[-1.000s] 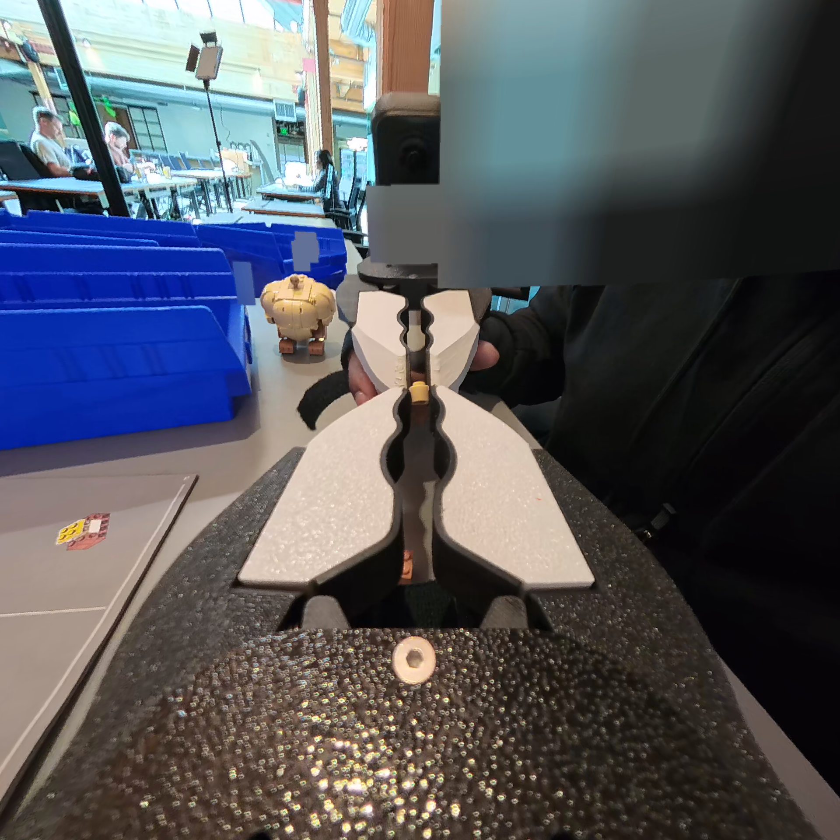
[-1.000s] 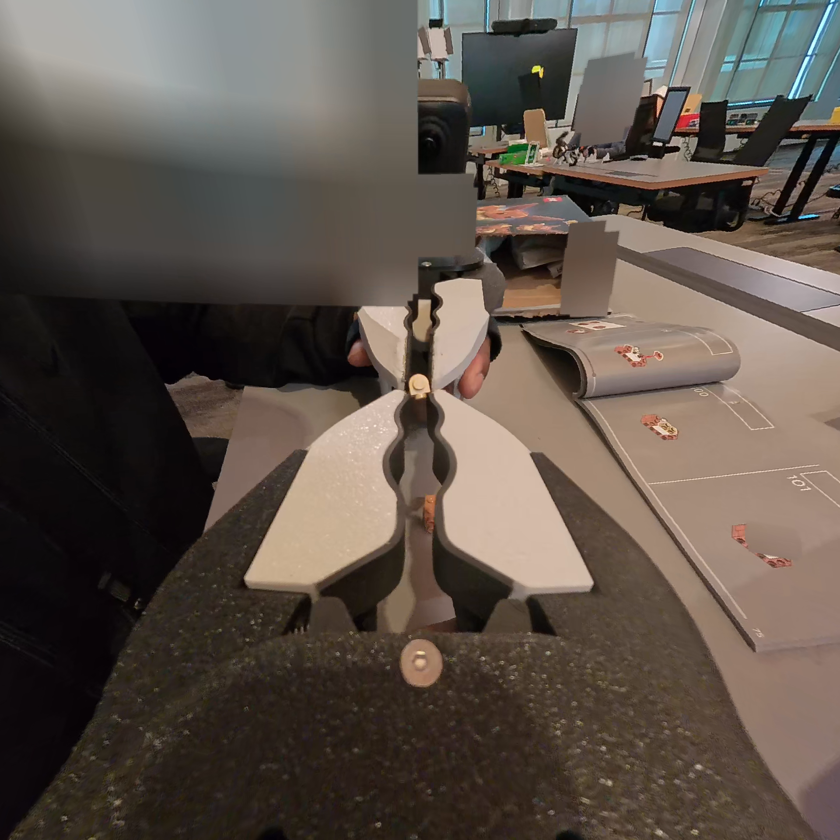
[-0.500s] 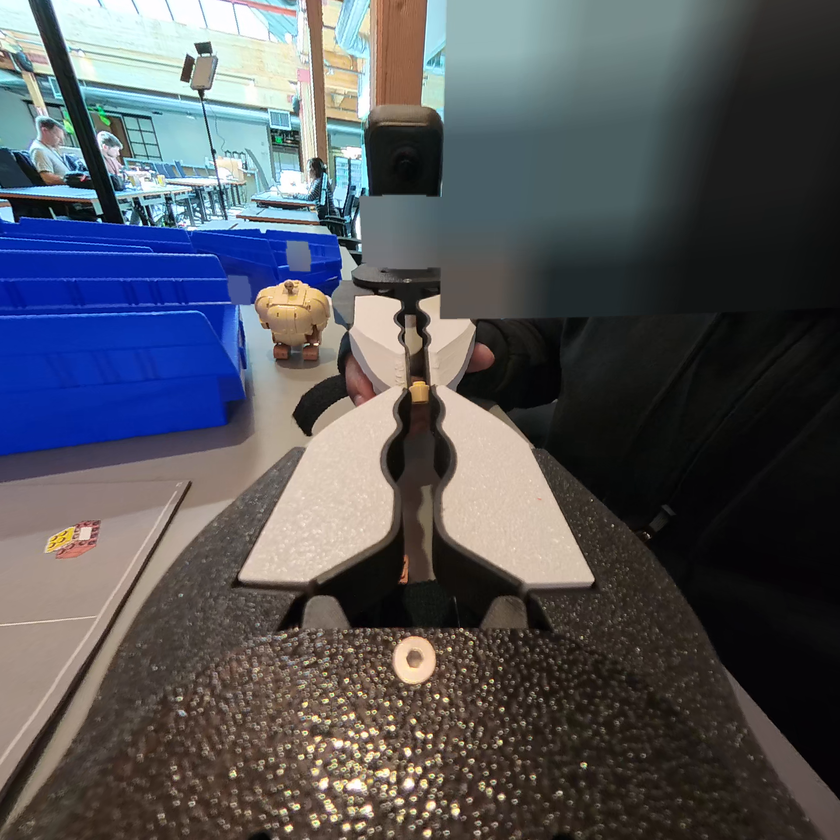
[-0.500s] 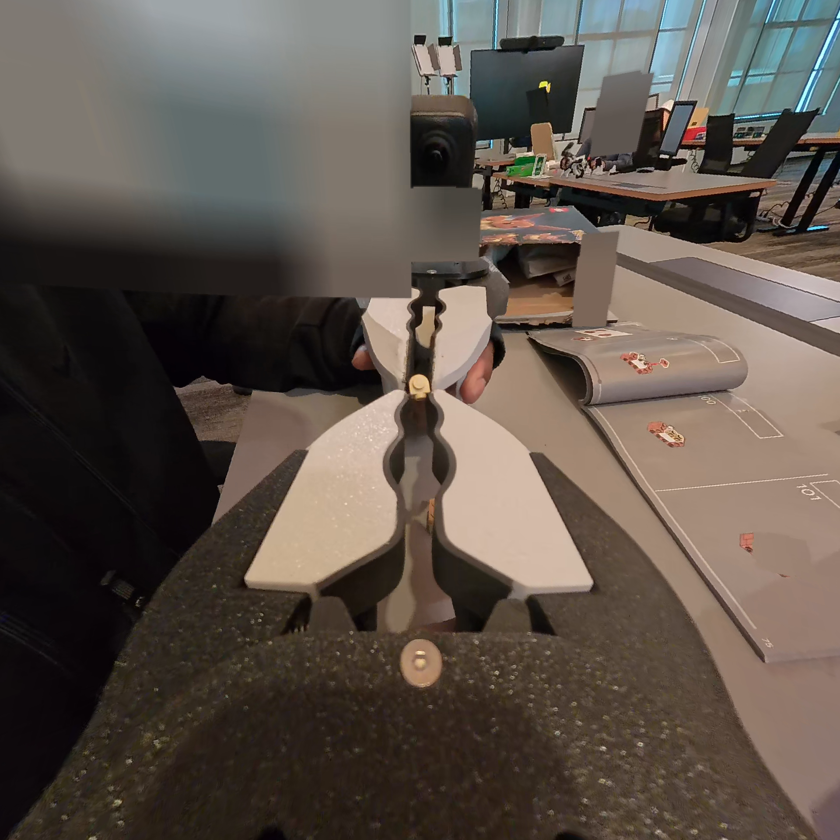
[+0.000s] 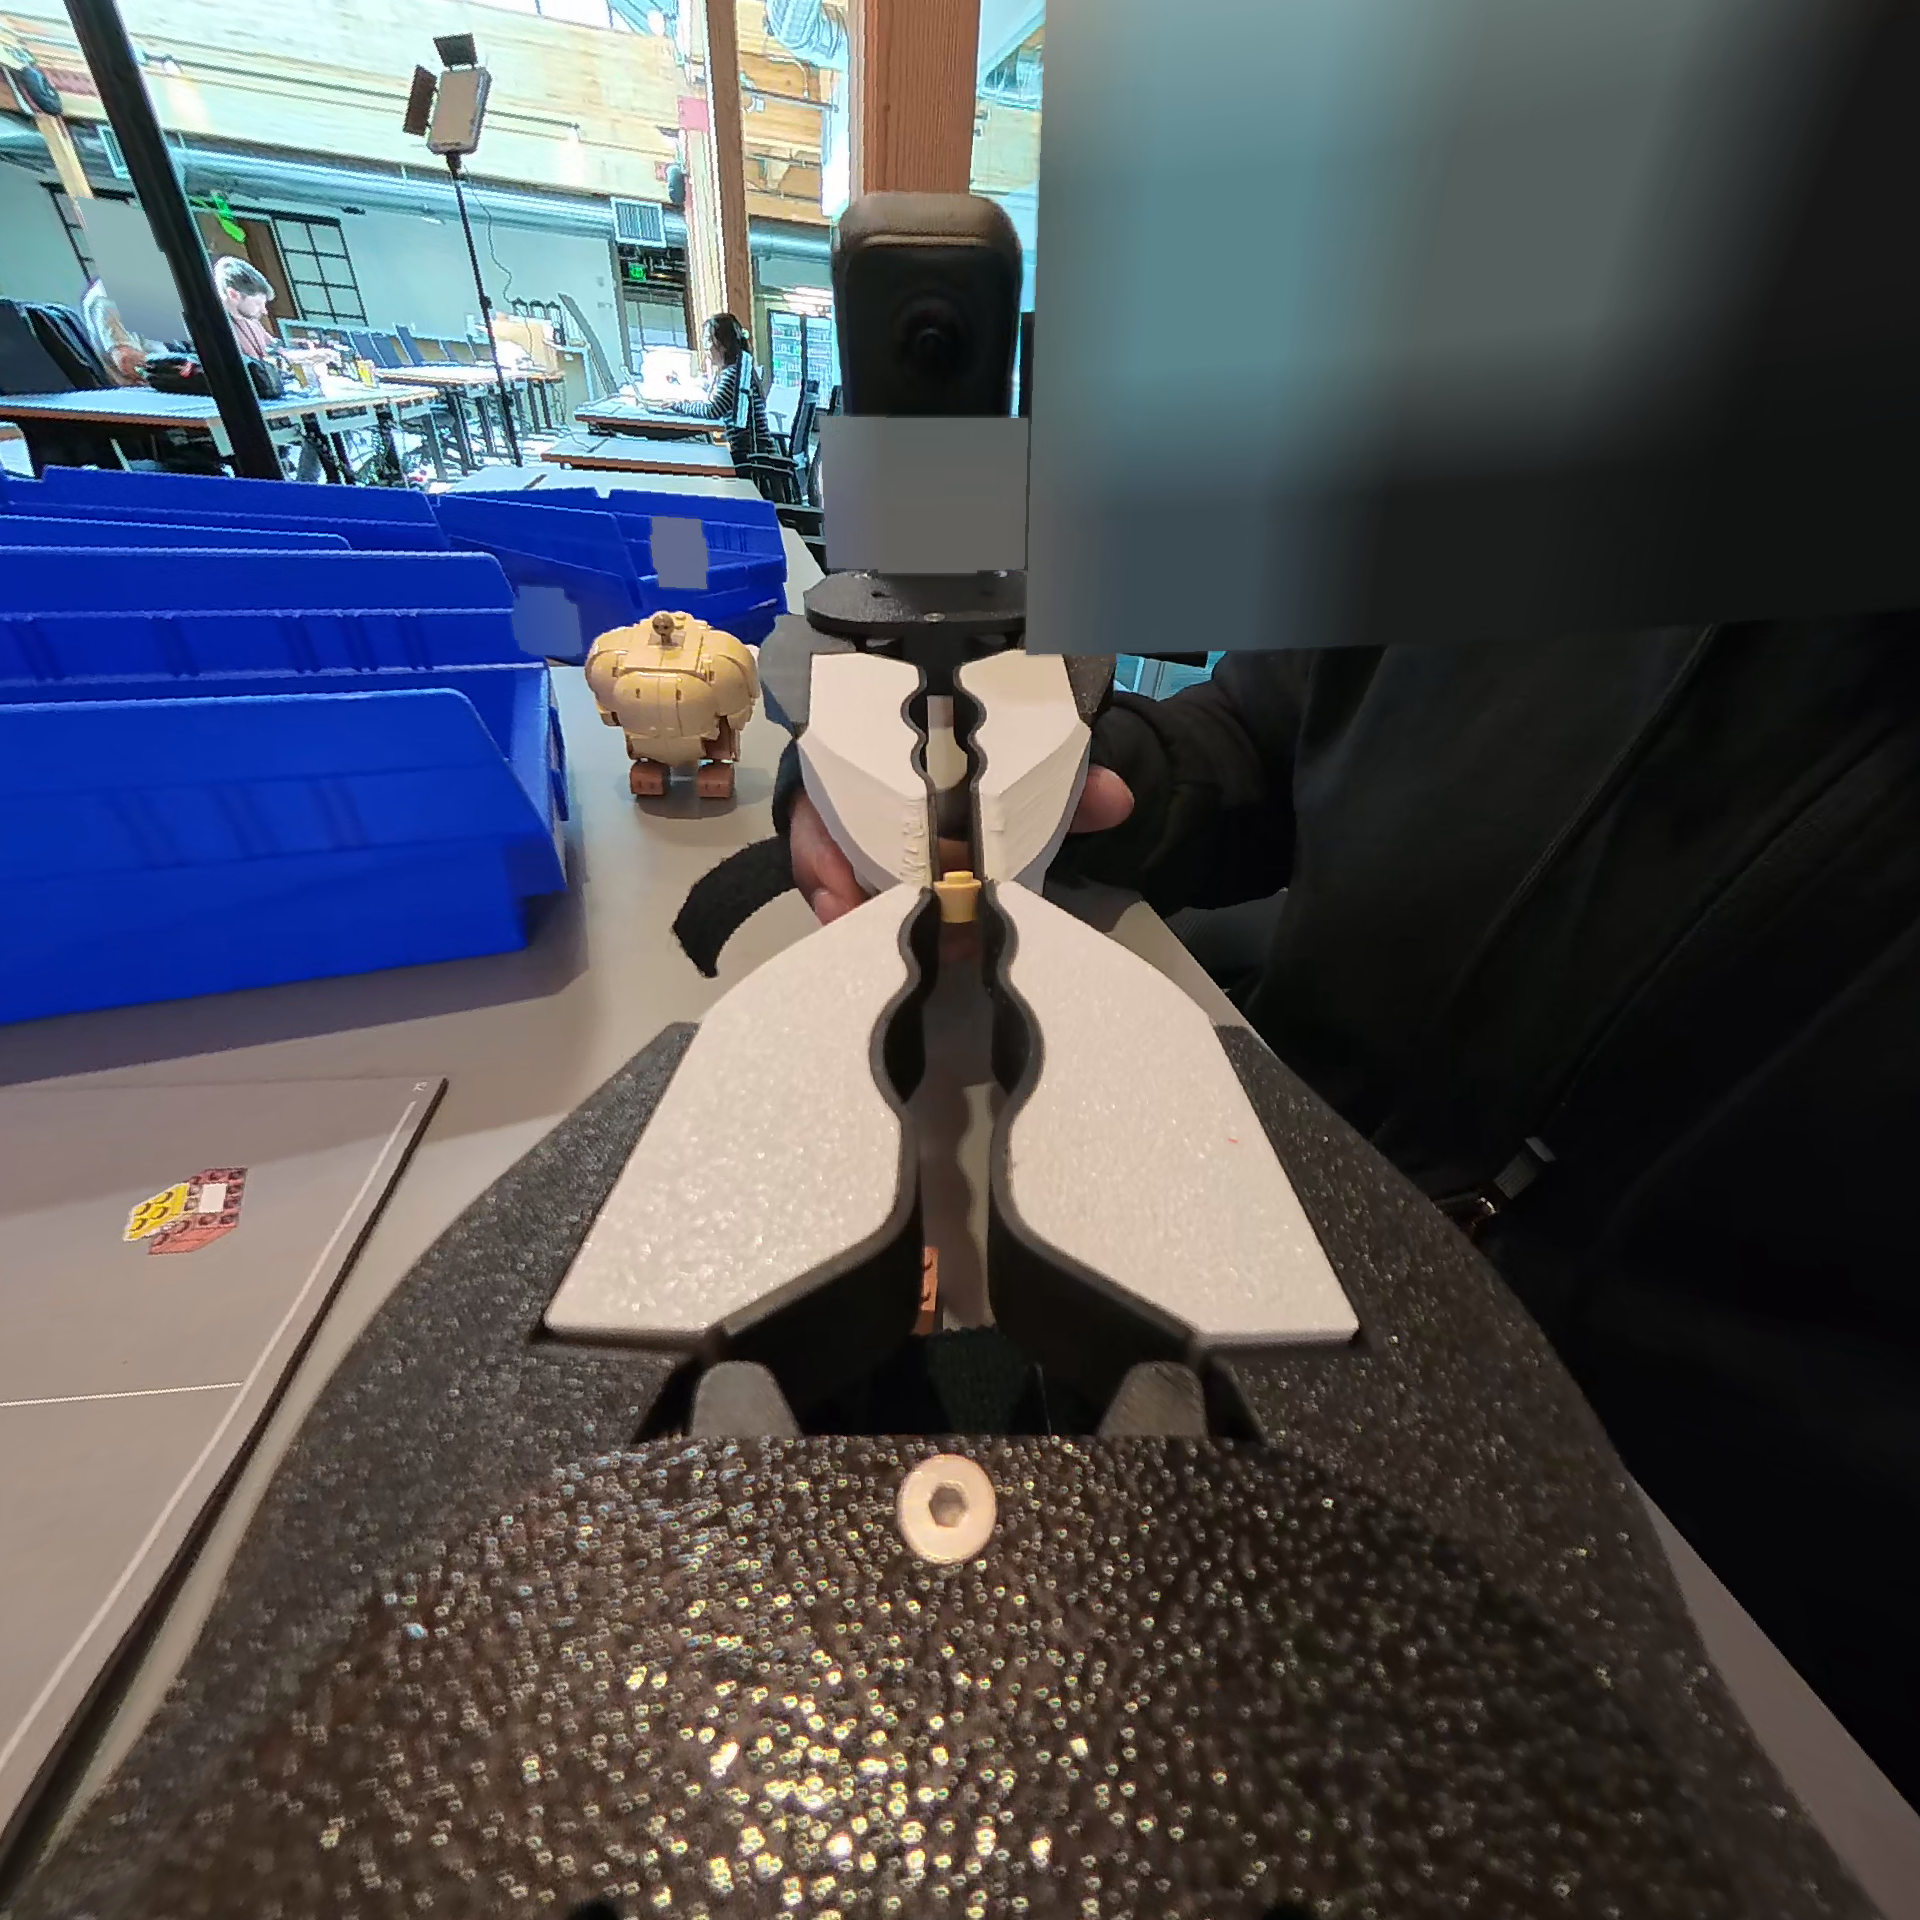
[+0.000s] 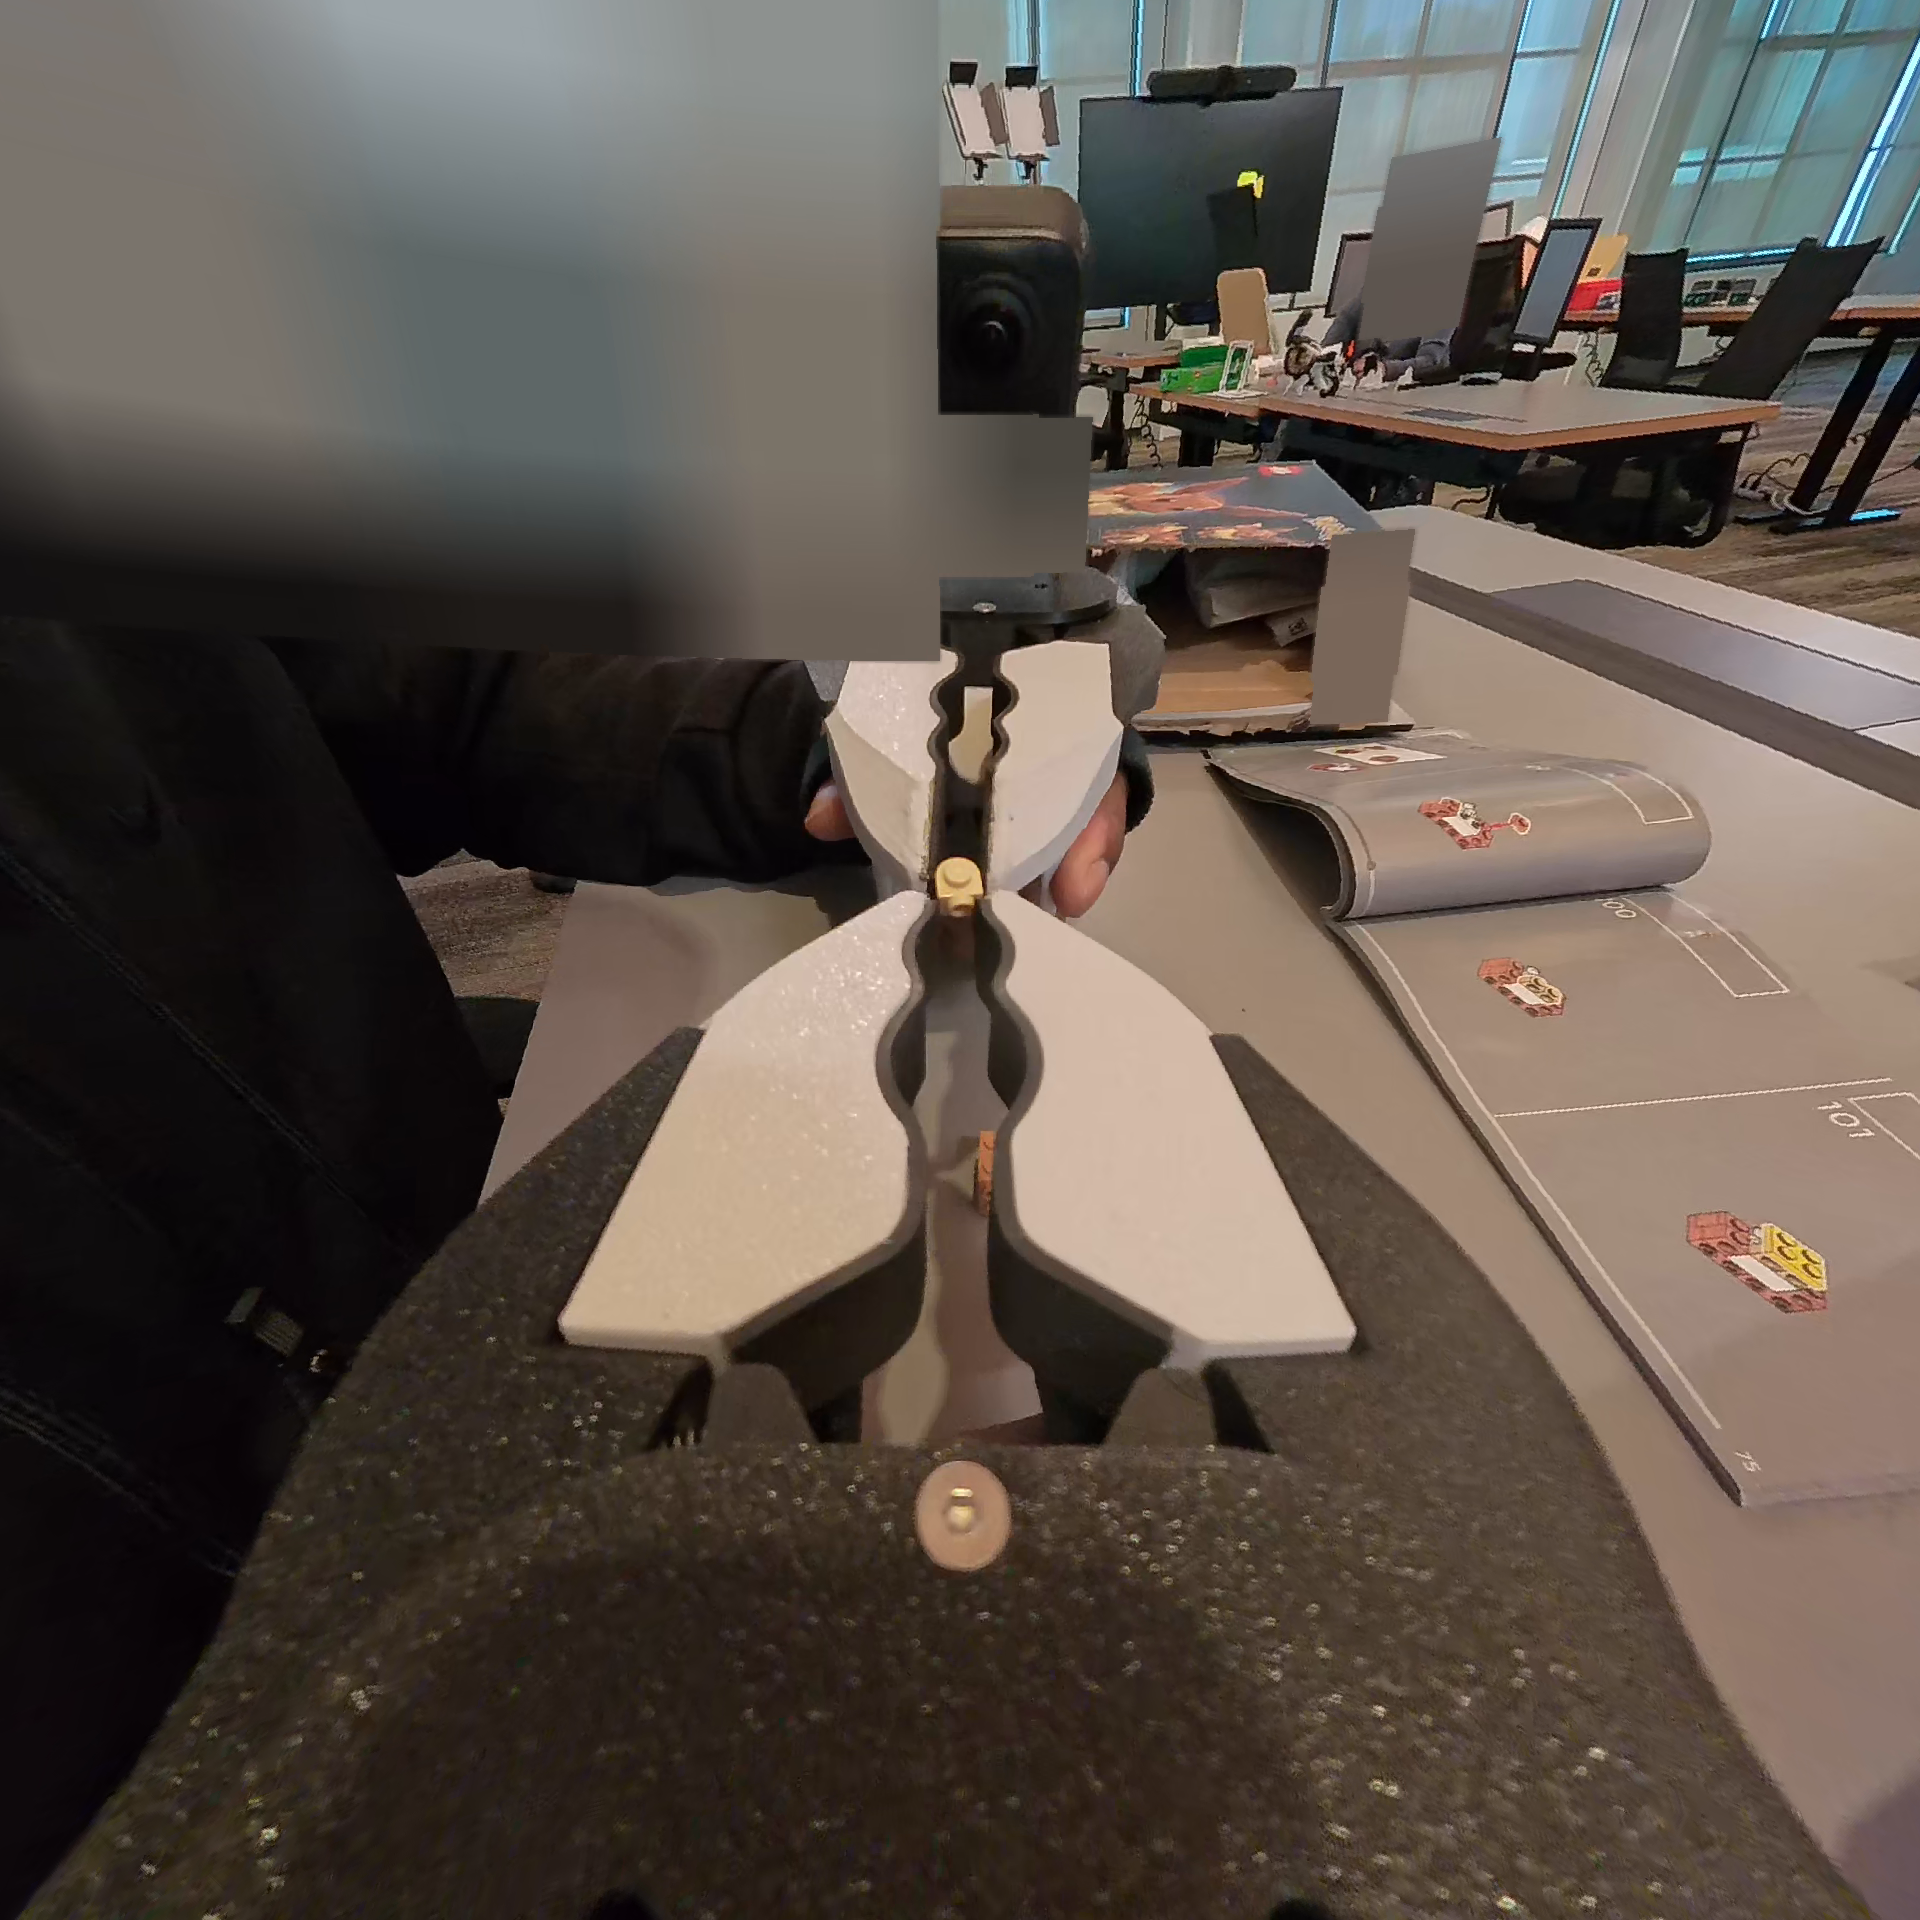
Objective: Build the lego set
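Grey tabletop (image 5: 623, 987) lies below. At twelve o'clock the left gripper (image 5: 956, 906) and right gripper (image 6: 956, 902) meet tip to tip, both clenched on one small tan brick (image 5: 956, 894) held above the table. The hold looks shallow, so any twist between the claws could flick the brick out. Farther off, at eleven o'clock, stands a tan figure (image 5: 673, 707).

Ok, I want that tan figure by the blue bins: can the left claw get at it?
Likely not: the way to the figure looks free, but the left claw is shut on a tan piece.
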`<action>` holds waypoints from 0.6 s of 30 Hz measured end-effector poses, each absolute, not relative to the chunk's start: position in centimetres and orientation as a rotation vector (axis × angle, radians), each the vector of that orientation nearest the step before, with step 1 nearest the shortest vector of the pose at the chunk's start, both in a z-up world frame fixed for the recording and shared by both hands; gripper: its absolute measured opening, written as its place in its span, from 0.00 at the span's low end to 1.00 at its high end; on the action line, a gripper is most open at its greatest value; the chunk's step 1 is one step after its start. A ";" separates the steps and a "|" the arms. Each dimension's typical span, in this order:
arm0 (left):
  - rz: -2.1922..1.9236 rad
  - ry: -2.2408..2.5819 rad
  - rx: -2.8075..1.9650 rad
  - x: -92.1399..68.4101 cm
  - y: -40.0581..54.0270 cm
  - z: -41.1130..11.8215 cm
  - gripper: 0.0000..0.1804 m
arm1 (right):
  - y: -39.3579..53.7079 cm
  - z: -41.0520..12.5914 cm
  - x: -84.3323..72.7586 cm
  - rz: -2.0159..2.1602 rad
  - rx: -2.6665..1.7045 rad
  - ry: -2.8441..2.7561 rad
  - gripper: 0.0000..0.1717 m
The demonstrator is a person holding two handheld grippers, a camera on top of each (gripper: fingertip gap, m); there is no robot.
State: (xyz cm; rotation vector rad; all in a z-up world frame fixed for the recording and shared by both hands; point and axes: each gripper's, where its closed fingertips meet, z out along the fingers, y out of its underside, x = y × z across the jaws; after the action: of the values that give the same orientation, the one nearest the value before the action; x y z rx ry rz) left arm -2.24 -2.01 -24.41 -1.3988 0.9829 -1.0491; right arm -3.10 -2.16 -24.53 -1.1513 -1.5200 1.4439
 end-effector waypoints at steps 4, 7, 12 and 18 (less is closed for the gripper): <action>-1.062 0.985 -1.383 -2.2 -2.2 -24.3 0.04 | -2.3 -24.5 -3.1 1.474 -1.160 -1.516 0.04; -1.069 0.994 -1.372 -2.1 -2.4 -24.3 0.04 | -2.5 -24.4 -3.0 1.485 -1.151 -1.523 0.04; -1.068 0.992 -1.372 -2.1 -2.3 -24.3 0.04 | -2.5 -24.4 -3.0 1.464 -1.142 -1.526 0.04; -0.974 1.039 -1.470 -2.7 -1.7 -25.9 0.10 | -1.5 -25.4 -3.2 1.330 -1.176 -1.549 0.04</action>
State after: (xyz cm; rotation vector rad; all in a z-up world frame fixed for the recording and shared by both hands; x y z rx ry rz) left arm -2.74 -1.71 -25.89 -1.4697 1.0385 -0.9741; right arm -3.19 -1.50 -25.42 -1.1764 -1.5489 1.3303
